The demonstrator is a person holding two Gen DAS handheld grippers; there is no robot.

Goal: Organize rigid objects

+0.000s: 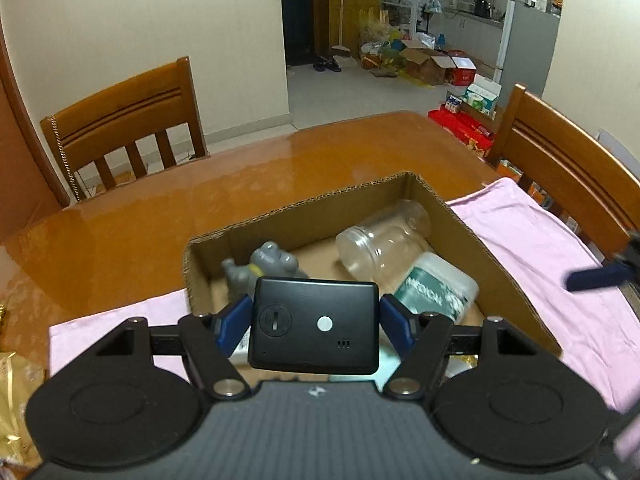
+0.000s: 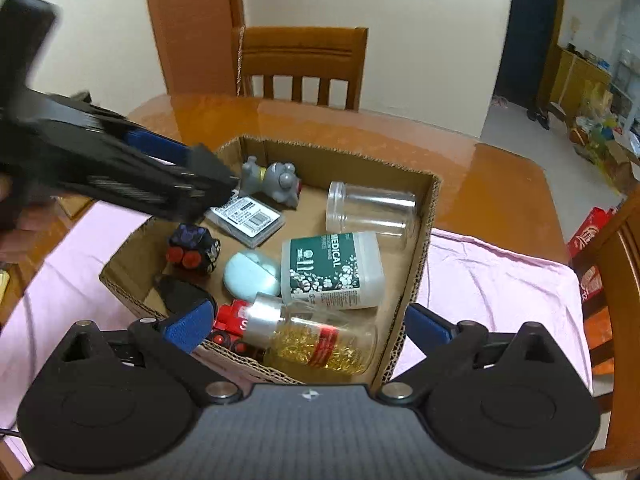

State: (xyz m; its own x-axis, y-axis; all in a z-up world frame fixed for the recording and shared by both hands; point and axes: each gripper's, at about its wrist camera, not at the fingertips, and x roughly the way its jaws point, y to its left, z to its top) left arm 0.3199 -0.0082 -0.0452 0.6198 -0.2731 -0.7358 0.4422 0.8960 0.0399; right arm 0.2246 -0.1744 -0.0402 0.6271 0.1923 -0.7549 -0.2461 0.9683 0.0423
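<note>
Left gripper (image 1: 314,322) squeezes black box (image 1: 314,324), flat, round-cornered, white dot on face, held above carton (image 1: 496,256). Inside carton, left to right: grey toy (image 2: 272,180), cube (image 2: 194,246), blue case (image 2: 252,274), clear jar (image 2: 370,210). Right gripper (image 2: 308,326) wide open, holding nothing, over pill bottle (image 2: 316,344).

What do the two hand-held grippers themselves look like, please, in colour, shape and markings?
Both look alike: the left hand-held gripper and right hand-held gripper have blue finger pads on black linkage arms with silver pivot bolts, two round black discs, and a ribbed grey body bearing a small white mark. No cables or sleeves are clearly visible.
</note>
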